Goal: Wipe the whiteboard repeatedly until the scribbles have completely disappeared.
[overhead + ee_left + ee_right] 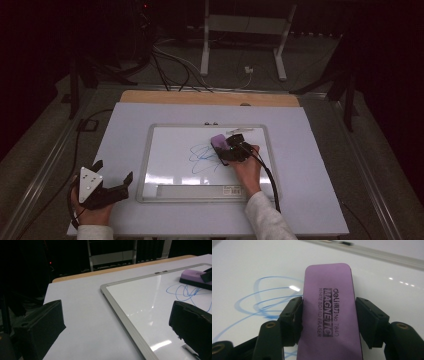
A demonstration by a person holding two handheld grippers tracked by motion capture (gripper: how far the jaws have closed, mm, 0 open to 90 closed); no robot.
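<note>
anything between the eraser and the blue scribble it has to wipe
Nothing visible. The right tongs hold the purple eraser on the whiteboard, right at the edge of the blue scribble, with bare board between them.

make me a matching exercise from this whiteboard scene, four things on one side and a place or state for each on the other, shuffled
Things:
1. eraser
2. scribble
3. left gripper
4. whiteboard

Places or states:
A. blue lines drawn on the white surface
B. open, off the board's left edge
C. purple, clamped between the right gripper's jaws
D. lying flat on the table, silver frame around it

Pairs: 1-C, 2-A, 3-B, 4-D
</note>
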